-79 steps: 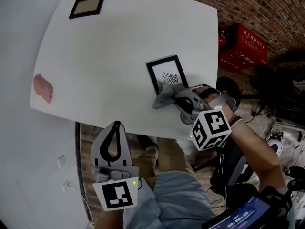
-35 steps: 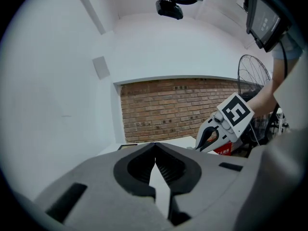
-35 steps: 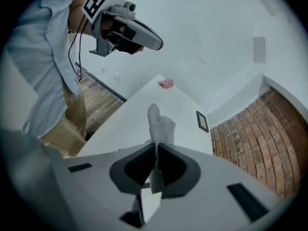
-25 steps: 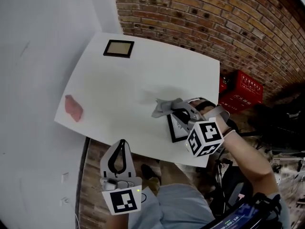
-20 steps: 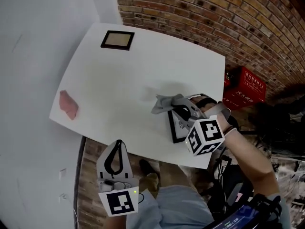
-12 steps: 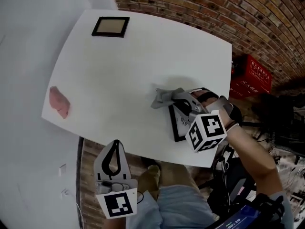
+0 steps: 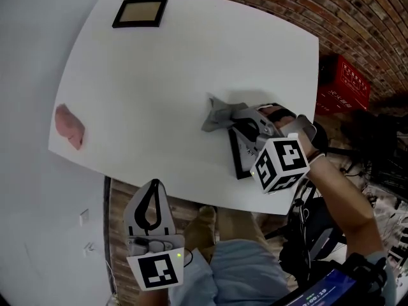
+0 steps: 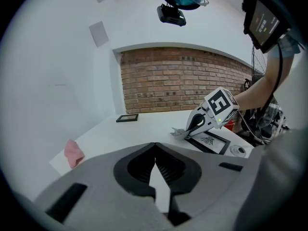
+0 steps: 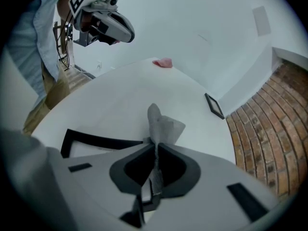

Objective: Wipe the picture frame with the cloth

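While we are holding the left claw (image 7: 153,183) short of the near edge of the desk (image 7: 159,75), its jaws are resting together with nothing between them. We are gripping a grey cloth (image 7: 218,113) in the right claw (image 7: 234,123), whose jaws are pressing shut on it. The loose end of the fabric is sticking out past the tips and lying over the white top. This claw is hanging over the picture frame (image 7: 237,161), a black-edged one with a small drawing on white, which is lying flat near the right side of the desk. The rag's free end is reaching just past the frame's far end, and we cannot tell whether it is touching the frame. Farther left, a crumpled pink thing (image 7: 69,125) is lying at the left edge, well apart from both claws. At the far corner a second frame (image 7: 140,13), dark with a tan inside, is lying flat. Beyond that a brick wall (image 7: 357,11) is showing, and a red crate (image 7: 347,81) is standing on the floor beside the desk.
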Demonstrator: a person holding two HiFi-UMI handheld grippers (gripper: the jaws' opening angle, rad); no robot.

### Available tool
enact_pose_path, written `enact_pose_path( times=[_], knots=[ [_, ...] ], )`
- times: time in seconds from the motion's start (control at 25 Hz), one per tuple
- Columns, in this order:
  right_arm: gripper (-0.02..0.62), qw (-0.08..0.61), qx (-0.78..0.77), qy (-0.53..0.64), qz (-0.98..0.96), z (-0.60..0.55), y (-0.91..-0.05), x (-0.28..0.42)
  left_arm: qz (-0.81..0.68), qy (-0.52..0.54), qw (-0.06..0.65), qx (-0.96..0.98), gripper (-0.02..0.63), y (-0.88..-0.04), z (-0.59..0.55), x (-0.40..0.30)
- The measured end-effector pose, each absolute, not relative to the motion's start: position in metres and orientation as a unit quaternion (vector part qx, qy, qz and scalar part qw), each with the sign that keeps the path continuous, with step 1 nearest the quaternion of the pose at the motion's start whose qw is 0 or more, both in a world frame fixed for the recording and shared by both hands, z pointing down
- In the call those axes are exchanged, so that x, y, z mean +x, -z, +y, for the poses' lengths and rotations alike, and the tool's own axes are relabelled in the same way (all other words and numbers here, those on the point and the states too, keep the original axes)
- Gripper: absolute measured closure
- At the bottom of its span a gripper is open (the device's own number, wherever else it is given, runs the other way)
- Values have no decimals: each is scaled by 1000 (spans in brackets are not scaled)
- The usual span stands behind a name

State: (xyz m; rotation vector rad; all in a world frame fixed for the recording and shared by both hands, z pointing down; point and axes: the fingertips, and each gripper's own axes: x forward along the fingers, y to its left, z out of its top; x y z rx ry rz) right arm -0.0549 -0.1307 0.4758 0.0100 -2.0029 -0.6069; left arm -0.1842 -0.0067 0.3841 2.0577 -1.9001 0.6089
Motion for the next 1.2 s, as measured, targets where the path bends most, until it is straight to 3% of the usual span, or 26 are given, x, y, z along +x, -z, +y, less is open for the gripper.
enact_pose_path(
  times=[1.2],
  knots=[
    [569, 506, -19, 243, -827, -76, -480, -36, -649, -202, 124, 723, 597, -374, 12, -170]
  ],
)
